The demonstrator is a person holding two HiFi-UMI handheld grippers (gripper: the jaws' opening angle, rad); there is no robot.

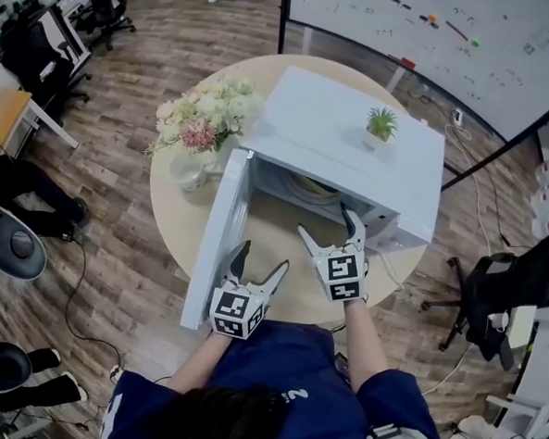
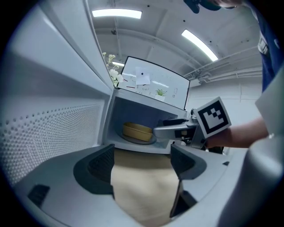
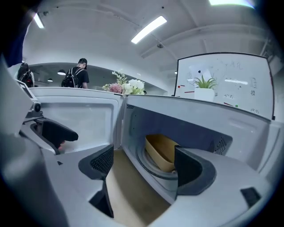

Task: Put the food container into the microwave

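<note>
The white microwave (image 1: 354, 135) stands on the round table with its door (image 1: 220, 234) swung open to the left. A tan food container (image 3: 163, 151) rests on the turntable inside the cavity, also visible as the container (image 2: 137, 131) in the left gripper view. My right gripper (image 1: 334, 229) hangs open just in front of the cavity mouth, nothing between its fingers. My left gripper (image 1: 256, 263) is open and empty over the table near the door's lower edge. In the head view the container is hidden by the microwave's top.
A vase of flowers (image 1: 204, 126) stands on the beige table (image 1: 177, 213) left of the microwave. A small potted plant (image 1: 380, 128) sits on the microwave's top. A whiteboard (image 1: 452, 39) stands behind; office chairs (image 1: 512, 284) surround the table.
</note>
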